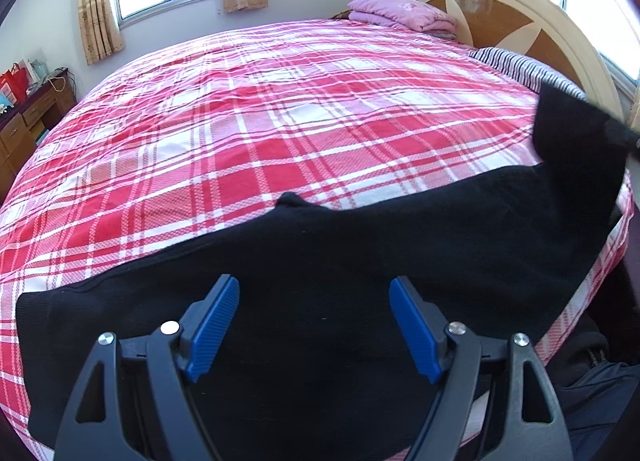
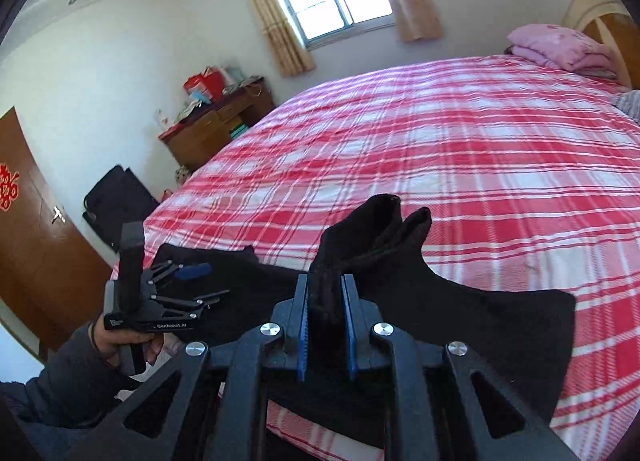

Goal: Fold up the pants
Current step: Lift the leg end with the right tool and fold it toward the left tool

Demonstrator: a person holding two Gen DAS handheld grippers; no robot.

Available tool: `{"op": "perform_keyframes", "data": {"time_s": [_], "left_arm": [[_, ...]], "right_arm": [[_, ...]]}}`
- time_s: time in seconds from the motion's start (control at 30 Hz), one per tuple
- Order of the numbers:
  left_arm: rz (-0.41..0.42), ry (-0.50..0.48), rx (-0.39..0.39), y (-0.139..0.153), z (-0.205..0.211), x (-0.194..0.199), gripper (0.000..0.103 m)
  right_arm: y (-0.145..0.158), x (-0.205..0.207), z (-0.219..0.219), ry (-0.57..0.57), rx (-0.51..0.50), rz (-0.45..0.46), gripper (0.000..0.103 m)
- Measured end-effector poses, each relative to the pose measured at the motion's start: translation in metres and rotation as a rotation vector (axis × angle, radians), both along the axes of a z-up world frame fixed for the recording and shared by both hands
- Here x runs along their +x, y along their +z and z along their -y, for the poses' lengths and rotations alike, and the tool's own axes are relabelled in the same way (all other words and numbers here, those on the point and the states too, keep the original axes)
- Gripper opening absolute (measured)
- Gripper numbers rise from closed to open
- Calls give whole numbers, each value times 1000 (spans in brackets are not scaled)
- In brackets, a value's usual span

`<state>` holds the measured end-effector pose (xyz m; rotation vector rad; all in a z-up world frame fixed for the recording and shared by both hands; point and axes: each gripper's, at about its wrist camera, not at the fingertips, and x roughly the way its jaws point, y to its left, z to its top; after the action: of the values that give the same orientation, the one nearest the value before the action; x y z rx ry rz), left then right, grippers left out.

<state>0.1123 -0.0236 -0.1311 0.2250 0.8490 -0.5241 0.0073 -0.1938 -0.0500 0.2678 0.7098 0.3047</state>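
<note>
Black pants (image 1: 360, 261) lie along the near edge of the red plaid bed (image 1: 280, 121). My left gripper (image 1: 314, 321) is open and empty, hovering just above the middle of the pants. In the right wrist view my right gripper (image 2: 326, 321) is shut on a bunched end of the pants (image 2: 372, 237) and lifts it off the bed. The lifted end shows at the far right of the left wrist view (image 1: 576, 141). The left gripper also shows in the right wrist view (image 2: 200, 281), held in a hand at the left.
A folded pink blanket (image 1: 404, 13) and a striped pillow (image 1: 524, 65) lie by the wooden headboard (image 1: 520, 21). A wooden desk (image 2: 216, 129) with red bags stands by the far wall. A black bag (image 2: 116, 197) and a brown door (image 2: 36, 245) are at the left.
</note>
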Motion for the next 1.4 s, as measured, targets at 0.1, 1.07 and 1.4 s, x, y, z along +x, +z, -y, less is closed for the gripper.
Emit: {"op": "perform_keyframes", "data": {"time_s": [0.1,1.07,1.4], "left_arm": [[-9,-8,-31,4,2,-3,80],[-288,-229,-276,-12,123,-10,51],[-309,-179,-337,6,92,-23,11]], "right_arm": [[-16,15,-25,51,-29,-36,15],[-59,16,79,-44,123,-123,52],[-48,14,108,-126,198,-49,52]]}}
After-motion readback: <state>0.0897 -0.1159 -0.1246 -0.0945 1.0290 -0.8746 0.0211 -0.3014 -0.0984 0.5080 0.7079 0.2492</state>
